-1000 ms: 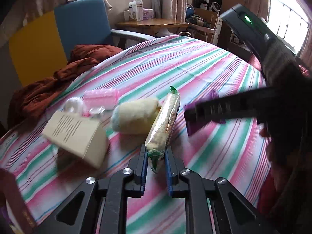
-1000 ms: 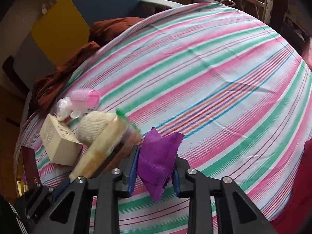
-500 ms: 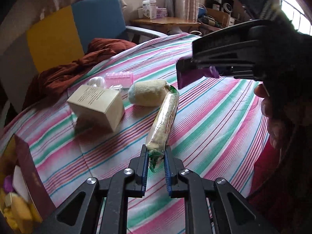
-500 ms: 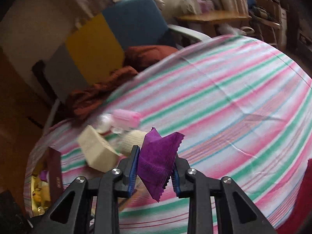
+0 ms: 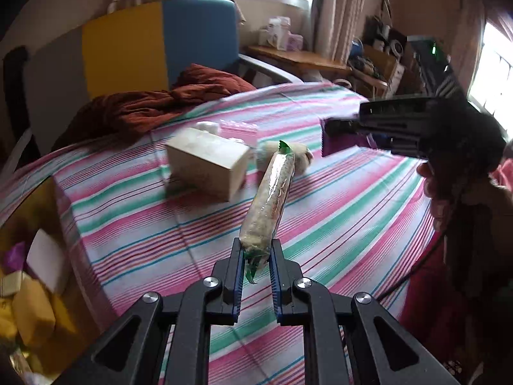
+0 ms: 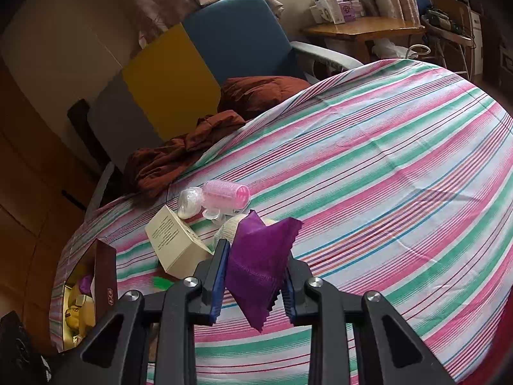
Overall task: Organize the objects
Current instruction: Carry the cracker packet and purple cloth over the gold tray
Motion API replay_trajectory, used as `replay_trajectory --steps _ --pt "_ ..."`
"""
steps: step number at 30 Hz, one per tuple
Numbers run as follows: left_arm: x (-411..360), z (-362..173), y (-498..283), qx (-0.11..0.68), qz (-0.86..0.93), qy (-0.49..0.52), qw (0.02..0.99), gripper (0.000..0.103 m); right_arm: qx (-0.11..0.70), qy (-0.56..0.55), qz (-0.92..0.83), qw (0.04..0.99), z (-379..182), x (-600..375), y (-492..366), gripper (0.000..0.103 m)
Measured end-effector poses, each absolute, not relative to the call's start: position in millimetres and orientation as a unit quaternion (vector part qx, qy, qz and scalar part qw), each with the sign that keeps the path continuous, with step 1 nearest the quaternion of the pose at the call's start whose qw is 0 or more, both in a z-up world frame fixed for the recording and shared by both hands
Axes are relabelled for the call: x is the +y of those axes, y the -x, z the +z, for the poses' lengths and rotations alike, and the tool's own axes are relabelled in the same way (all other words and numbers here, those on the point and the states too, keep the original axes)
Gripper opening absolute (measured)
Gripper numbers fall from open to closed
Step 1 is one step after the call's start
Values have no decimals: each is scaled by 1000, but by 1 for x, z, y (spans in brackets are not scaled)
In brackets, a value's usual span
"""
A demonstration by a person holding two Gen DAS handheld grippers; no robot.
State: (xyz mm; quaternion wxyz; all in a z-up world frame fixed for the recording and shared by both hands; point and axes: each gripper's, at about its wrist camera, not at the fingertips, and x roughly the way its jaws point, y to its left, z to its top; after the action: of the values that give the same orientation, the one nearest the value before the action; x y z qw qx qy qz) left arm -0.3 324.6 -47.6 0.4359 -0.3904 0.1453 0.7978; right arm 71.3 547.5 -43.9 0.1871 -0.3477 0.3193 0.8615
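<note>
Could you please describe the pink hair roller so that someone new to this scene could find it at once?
Start at the striped tablecloth and go to the cluster near the rust-coloured blanket. Behind the cream box lies the pink hair roller. It is the only pink, bristly, translucent cylinder there.

Glossy plastic-wrapped roll (image 5: 267, 199), cloth tablecloth (image 6: 384, 160)

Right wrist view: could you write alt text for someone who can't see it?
The right gripper pinches a purple packet above a table in a striped cloth. Behind lie a cream box and a pink roller.
</note>
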Motion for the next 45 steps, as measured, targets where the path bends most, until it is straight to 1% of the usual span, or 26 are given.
replay_trajectory --steps 10,16,24,31,37,45 --pt "258 -27 9 99 820 382 415 15 302 359 862 193 -44 542 -68 28" --pt "236 -20 11 83 828 372 410 12 290 377 856 204 -49 538 -63 28" --pt "241 -22 2 98 826 362 422 11 280 391 853 201 -53 530 -59 28" --pt "257 -16 -10 113 820 346 441 9 269 372 870 178 -39 517 -60 28" --pt "256 -1 -14 116 826 330 442 9 250 369 882 151 -26 492 -59 28" --pt "239 22 -12 101 840 310 435 9 248 369 888 121 -18 459 -56 28"
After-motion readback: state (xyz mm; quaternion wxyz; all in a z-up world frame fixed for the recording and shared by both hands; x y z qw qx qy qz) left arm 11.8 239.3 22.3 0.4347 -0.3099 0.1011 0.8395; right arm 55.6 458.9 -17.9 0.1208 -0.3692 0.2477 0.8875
